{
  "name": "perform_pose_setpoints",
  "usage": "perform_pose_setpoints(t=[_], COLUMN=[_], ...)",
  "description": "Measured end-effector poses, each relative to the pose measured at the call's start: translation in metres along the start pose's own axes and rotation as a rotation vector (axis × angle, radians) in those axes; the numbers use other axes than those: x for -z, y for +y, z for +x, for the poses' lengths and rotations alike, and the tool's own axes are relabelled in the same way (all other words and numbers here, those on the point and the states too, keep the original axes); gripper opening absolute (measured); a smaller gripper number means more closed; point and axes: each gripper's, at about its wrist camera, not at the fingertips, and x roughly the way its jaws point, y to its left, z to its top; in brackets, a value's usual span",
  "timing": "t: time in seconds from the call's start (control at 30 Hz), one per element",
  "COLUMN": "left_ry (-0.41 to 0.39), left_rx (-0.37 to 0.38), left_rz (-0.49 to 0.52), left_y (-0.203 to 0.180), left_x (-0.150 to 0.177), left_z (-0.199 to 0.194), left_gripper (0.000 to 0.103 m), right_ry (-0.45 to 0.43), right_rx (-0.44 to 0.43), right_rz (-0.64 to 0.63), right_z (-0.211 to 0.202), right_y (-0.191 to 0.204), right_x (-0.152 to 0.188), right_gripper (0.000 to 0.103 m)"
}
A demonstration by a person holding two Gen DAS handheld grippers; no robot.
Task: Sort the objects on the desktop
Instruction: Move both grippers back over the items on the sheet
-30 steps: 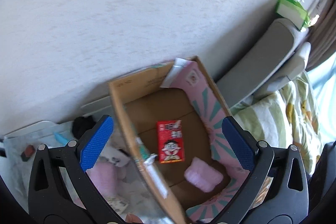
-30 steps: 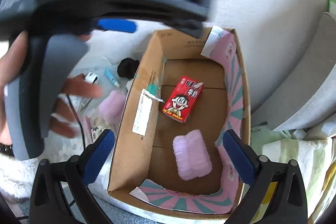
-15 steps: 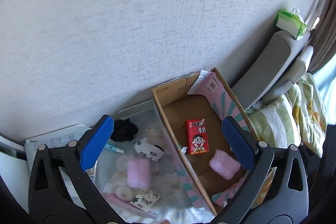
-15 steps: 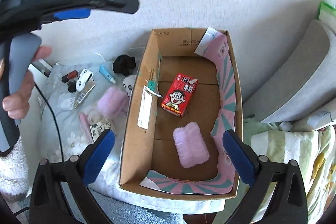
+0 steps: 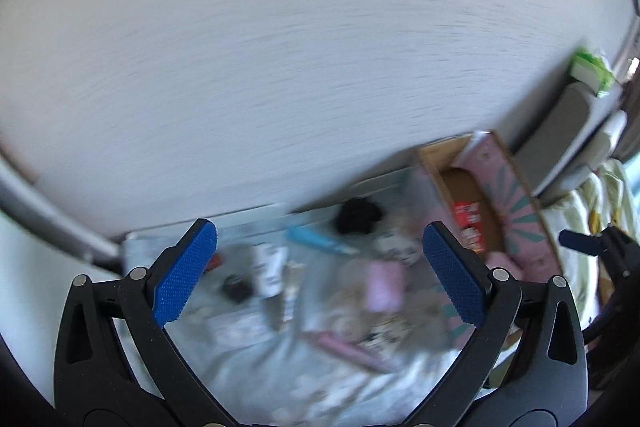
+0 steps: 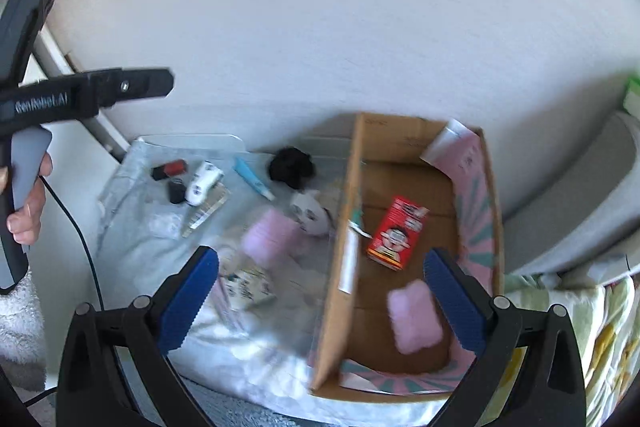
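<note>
White wall behind; both tongs, left (image 5: 320, 277) and right (image 6: 320, 301), gape empty above the cardboard box (image 6: 344, 227).

— Any readable lettering?
— "GenRobot.AI", white on the black body of the left claw (image 6: 86, 95), far left in the right wrist view.
— On the red carton (image 6: 396, 233)?
— Too blurred to read.

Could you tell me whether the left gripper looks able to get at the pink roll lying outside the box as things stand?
Probably yes. The left gripper is open and empty above the cloth, and the pink roll lies uncovered beside the box, with the panda toy close by. Nothing blocks it from above.
</note>
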Motion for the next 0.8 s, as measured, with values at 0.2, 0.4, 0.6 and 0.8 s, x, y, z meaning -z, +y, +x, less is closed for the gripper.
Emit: perform_pose_setpoints(t=[0.2,0.4,0.6,0.8], left_ry=[0.058,0.170,0.297,0.354], left_rx=[-0.086,-0.099,-0.078,-0.079], left_rz=[-0.096,-0.204,-0.245,-0.253], left_y=[0.067,0.114,0.119,0.110], left_x=[0.034,0.083,0.128,0.156], left_z=[0.002,0.033,0.087,0.134], left_gripper=[0.103,0.103,0.103,0.103], right_ry=[0.018,0.089,0.166,0.173], right_rx=[-0.036,-0.083,-0.033,0.050], right_rz=[-0.068,-0.071,0.002,0.102], right_z=[0.018,0.055,0.107,0.140], right_y=[0.047,0.083,0.103,0.101], right_x=[-0.007,-0.007,0.007,0.020], right_gripper=[0.103,0.103,0.103,0.103])
